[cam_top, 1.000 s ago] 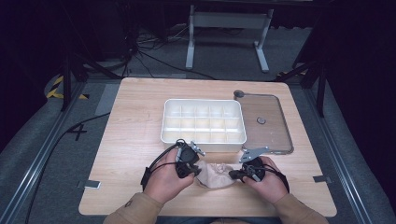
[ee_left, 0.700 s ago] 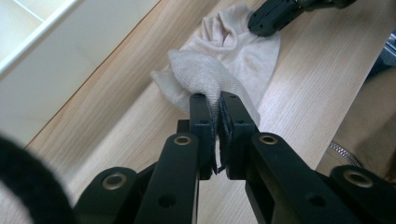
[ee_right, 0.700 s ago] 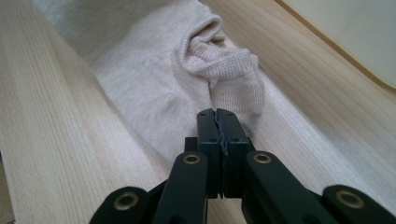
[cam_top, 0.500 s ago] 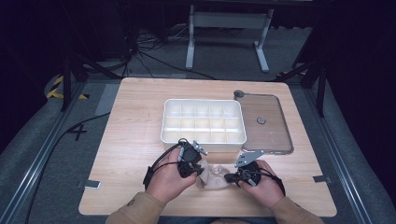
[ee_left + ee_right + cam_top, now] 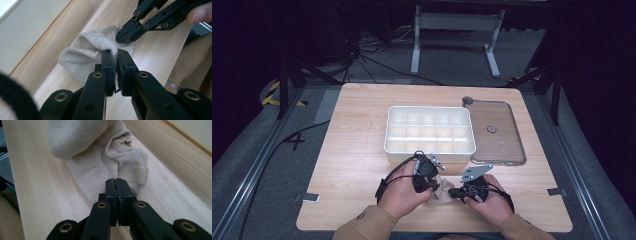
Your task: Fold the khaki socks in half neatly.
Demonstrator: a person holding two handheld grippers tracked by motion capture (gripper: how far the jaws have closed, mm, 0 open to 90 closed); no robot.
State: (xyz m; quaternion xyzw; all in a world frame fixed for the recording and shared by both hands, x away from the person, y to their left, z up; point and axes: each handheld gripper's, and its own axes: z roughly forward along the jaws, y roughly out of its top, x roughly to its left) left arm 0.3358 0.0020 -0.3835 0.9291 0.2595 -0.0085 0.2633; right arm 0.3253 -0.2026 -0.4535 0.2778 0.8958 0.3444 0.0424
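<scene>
Together we held the beige sock (image 5: 87,51) bunched on the tabletop (image 5: 357,150) near its front edge: our left gripper (image 5: 114,56) pinched its fabric, and our right gripper (image 5: 116,184) was clamped on its edge.

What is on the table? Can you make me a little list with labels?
Table: light wood
Sock: beige, bunched between the two hands near the front edge
Left gripper: shut on the sock
Right gripper: shut on the sock's edge
Box: white, many small empty compartments, behind the hands
Lid: clear, flat on the table right of the box
</scene>
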